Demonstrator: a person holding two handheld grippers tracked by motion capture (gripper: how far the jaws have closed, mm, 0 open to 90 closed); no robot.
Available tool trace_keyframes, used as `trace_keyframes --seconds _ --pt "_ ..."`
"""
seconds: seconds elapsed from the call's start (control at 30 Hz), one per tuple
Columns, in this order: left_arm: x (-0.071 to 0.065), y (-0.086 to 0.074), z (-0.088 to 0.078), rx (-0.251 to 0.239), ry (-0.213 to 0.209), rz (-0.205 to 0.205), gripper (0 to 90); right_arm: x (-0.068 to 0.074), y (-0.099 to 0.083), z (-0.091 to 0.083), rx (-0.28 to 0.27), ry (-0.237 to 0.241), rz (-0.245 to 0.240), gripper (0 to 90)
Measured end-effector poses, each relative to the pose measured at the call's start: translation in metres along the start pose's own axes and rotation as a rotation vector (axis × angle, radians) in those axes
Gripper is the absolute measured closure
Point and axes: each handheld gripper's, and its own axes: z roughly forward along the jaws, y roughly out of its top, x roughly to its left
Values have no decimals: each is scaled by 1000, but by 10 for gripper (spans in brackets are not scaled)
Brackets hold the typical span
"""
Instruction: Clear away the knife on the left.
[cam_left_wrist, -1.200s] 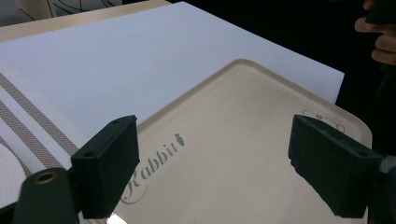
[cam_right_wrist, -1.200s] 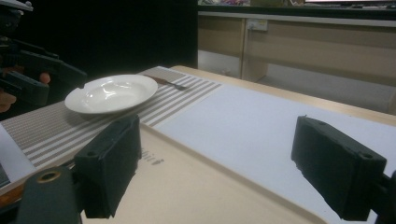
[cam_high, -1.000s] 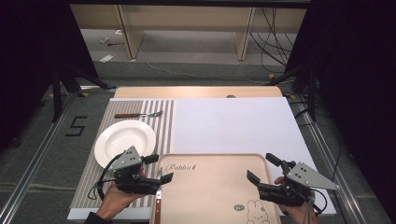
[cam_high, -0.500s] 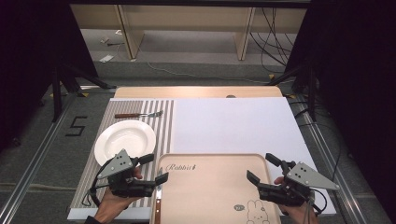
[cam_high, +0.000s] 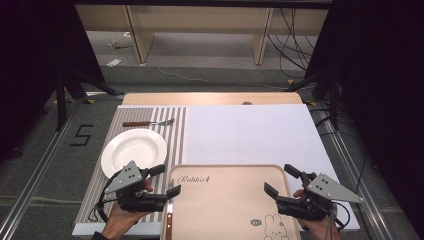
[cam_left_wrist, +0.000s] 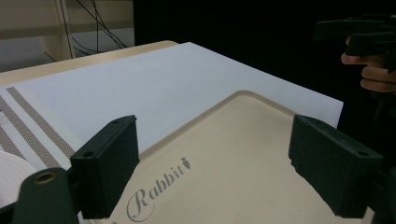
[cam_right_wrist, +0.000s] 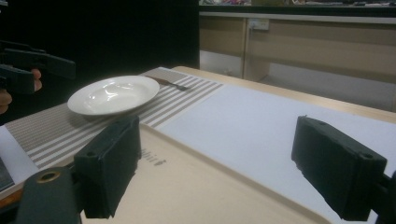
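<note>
While earlier beside plate (cam_high: 133, 150), left tool (cam_high: 166, 184) nearer tray (cam_high: 225, 200).

Table (cam_high: 210, 98) carries white sheet (cam_high: 250, 135), striped mat (cam_high: 177, 130), tray (cam_high: 225, 200)

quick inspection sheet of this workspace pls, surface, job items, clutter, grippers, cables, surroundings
surface: white sheet beside a striped mat, on a wooden table.
job's things: beige tray at the near edge, nothing on it; knife along its left rim.
clutter: white plate and fork on the mat.
grippers: left gripper and right gripper both open, flanking the tray.
cables: loose leads on the floor beyond the table.
surroundings: dark curtains, wooden bench legs behind.
</note>
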Motion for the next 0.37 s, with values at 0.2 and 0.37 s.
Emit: trace_keyframes --seconds 0.2,0.37 --pt "0 0 1 18 -1 -3 159 0 0 0 -2 0 0 169" --pt "0 0 2 33 -3 4 159 0 0 0 -2 0 0 169"
